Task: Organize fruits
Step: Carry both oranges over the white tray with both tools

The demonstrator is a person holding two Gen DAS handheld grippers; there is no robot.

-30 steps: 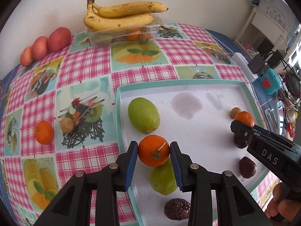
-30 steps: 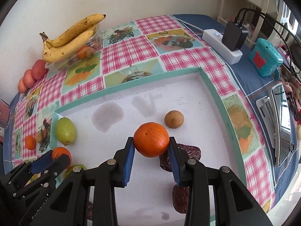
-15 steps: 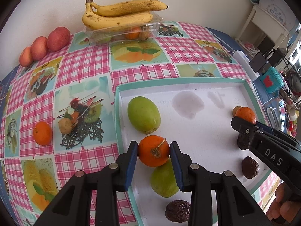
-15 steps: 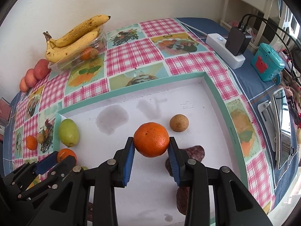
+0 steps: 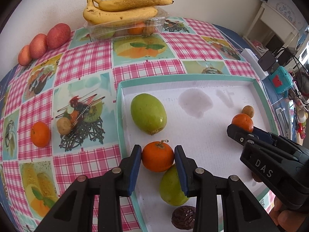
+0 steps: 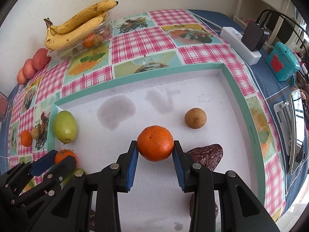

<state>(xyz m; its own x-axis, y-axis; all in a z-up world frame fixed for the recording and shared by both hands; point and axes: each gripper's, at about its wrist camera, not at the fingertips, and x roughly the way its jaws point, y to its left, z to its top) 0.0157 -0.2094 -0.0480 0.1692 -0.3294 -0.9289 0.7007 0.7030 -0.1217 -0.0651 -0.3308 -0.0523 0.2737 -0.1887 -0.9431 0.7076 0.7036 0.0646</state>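
My left gripper (image 5: 158,157) is shut on an orange with a stem (image 5: 158,157), held above the left part of the white tray (image 5: 193,77). Under it lies a green fruit (image 5: 171,189); another green fruit (image 5: 148,114) lies further in. My right gripper (image 6: 155,147) is shut on a second orange (image 6: 155,143) over the tray's right half. A small brown round fruit (image 6: 195,118) and dark wrinkled fruits (image 6: 207,155) lie beside it. In the left wrist view the right gripper (image 5: 240,128) shows with its orange (image 5: 243,122).
On the checked tablecloth lie a loose orange (image 5: 40,134), a small tan fruit (image 5: 64,126), red apples (image 5: 58,35) and bananas (image 5: 123,9) on a clear box (image 5: 125,28). A power strip (image 6: 239,44) and teal device (image 6: 282,63) sit right.
Both grippers have drawn back and risen slightly with their oranges still held; the tray's contents look unmoved.
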